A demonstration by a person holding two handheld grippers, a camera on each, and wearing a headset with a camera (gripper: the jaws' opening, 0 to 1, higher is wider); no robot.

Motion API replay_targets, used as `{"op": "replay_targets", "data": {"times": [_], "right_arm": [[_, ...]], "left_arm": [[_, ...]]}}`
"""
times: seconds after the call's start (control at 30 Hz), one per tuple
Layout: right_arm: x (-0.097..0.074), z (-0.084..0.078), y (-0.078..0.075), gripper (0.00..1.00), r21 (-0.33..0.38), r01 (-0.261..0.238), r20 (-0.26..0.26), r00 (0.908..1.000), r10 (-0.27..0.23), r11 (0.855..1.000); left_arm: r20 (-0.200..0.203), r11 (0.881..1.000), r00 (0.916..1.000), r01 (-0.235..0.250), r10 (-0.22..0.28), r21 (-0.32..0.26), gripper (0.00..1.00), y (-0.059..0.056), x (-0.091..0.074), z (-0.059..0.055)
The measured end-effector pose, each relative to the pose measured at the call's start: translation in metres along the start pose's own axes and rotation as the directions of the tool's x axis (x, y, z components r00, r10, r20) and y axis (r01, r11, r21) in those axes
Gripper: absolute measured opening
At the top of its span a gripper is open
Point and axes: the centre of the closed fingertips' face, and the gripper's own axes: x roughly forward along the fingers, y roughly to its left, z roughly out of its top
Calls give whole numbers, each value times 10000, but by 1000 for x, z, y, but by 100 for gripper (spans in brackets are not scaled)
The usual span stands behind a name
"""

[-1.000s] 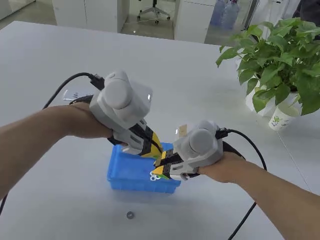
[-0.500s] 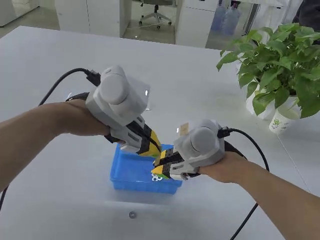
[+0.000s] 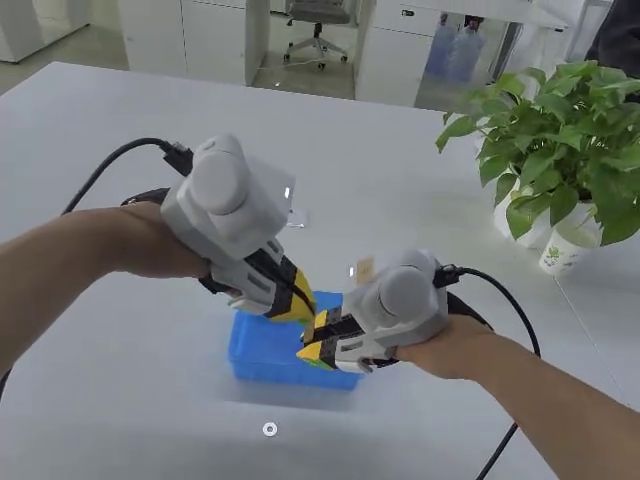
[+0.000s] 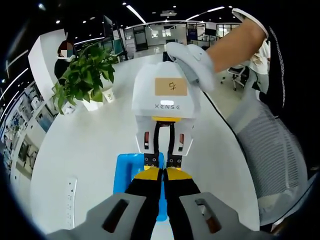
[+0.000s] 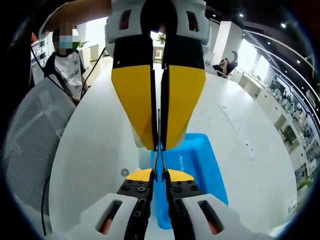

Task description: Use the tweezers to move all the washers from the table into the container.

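Note:
Thin metal tweezers (image 5: 159, 131) run between two pairs of yellow-tipped jaws that meet tip to tip. My left gripper (image 3: 300, 312) comes down from the upper left and is shut on them. My right gripper (image 3: 312, 350) faces it from the right, also shut on them. Both hang over the blue container (image 3: 262, 350). In the left gripper view my left gripper (image 4: 164, 172) stands closed against the right gripper (image 4: 161, 161). One washer (image 3: 269, 429) lies on the white table (image 3: 120, 400) in front of the container, also seen as the washer (image 5: 124, 172) left of the container (image 5: 202, 162).
A potted green plant (image 3: 560, 150) in a white pot (image 3: 565, 240) stands at the table's right. Black cables (image 3: 110, 180) trail from both grippers. Office chairs and cabinets stand beyond the far edge.
The head camera has shifted. The two grippers have stayed tip to tip over the container, and the left one has sunk slightly towards the right one.

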Motion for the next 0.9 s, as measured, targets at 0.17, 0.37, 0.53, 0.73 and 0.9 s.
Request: {"op": "replay_targets", "data": {"times": [0.17,0.37,0.53,0.73,0.9], "right_arm": [[5,3,11,11,-4,-136,22,9999,136,9999],[11,6,22,12,52,-286,89,9996,285,9996],[14,6,29,12,105,-358,114,9993,357,9993],[21,2,38,12,281,-472,164,9988,467,9985],[29,-1,46,12,416,-512,247,9984,502,9978]], "left_arm": [[-41,10000,10000,27,-28,-61,5,-10,-3,-5],[-151,10000,9998,87,-88,-35,5,-20,-4,-11],[-215,9999,9997,119,-118,22,5,-27,-3,-15],[-360,9997,9991,222,-218,118,5,-36,2,-21],[-513,9991,9980,386,-378,150,5,-42,6,-27]]}}
